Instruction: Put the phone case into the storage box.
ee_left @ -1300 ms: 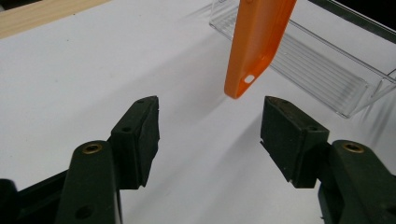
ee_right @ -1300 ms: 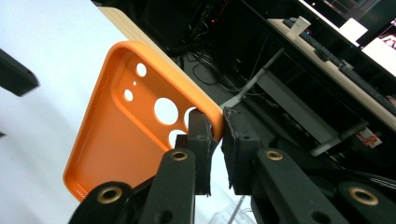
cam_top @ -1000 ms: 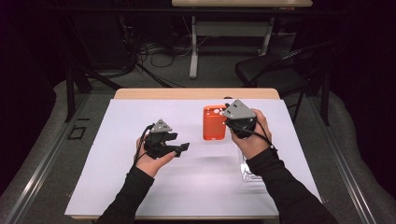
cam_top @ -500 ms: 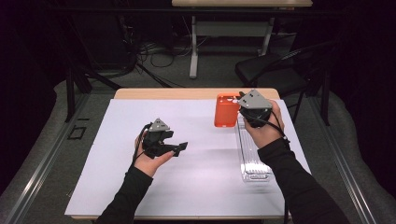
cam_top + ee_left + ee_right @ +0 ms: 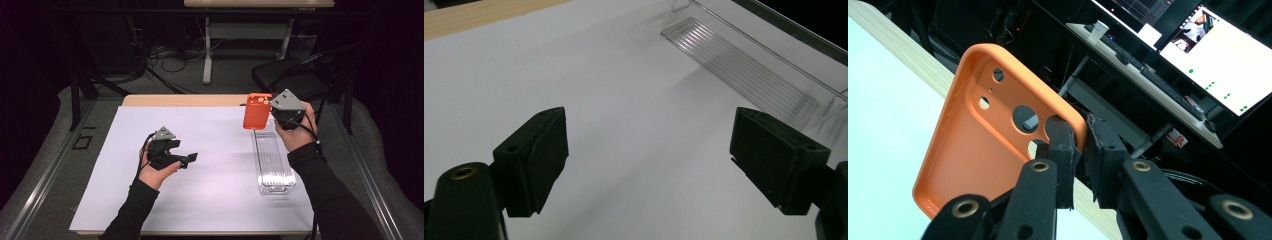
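Orange phone case [image 5: 257, 111] lifted farther back, pinched by right jaws; clear tray [image 5: 273, 165] empty; left jaws have been spreading.

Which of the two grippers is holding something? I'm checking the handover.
The right gripper, shut on the rim of the orange phone case above the clear tray. The left gripper stands open with nothing between its jaws.
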{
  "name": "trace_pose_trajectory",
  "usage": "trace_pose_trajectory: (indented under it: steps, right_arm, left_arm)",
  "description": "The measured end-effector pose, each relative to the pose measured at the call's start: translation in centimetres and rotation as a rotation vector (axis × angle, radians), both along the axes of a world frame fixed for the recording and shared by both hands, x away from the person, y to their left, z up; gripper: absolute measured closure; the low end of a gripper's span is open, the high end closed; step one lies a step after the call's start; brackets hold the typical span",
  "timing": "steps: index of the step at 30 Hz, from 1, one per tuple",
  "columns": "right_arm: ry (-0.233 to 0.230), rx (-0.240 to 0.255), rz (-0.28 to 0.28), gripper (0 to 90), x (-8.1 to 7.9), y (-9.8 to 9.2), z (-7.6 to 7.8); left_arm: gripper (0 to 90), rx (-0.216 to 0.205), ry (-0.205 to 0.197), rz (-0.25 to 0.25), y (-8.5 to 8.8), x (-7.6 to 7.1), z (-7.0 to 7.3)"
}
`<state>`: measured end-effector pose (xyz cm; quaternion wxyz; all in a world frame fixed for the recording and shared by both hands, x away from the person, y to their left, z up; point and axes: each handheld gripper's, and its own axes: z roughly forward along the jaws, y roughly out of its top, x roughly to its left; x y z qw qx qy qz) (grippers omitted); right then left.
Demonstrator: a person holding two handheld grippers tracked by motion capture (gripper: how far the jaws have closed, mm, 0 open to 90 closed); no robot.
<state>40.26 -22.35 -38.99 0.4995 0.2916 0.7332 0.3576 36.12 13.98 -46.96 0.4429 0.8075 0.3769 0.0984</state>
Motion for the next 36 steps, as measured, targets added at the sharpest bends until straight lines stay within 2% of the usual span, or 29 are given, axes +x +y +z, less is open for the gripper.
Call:
trace_pose_trajectory:
  steps: [4, 11, 21, 28, 36]
  right_arm:
    - [-0.005, -0.006, -0.008, 82.6, 0.5, -0.9, -0.1]
    - [-0.014, -0.013, -0.029, 82.6, 1.4, -2.4, -0.6]
    - [-0.017, -0.028, -0.058, 82.6, 1.7, -4.0, -1.1]
    - [-0.023, -0.054, -0.063, 82.6, 2.0, -4.3, -2.2]
    - [-0.015, -0.055, -0.069, 82.6, 2.4, -4.6, -3.6]
  left_arm:
    - [15.9, 0.005, 0.000, 0.023, 0.3, -0.1, 0.0]
    - [15.9, -0.003, 0.007, 0.031, 0.6, -0.2, 0.0]
    - [15.9, -0.017, 0.019, 0.051, 1.0, -0.1, 0.0]
    - [15.7, -0.027, 0.025, 0.049, 1.1, 0.0, -0.1]
    - [14.7, -0.031, 0.031, 0.059, 1.3, 0.1, -0.2]
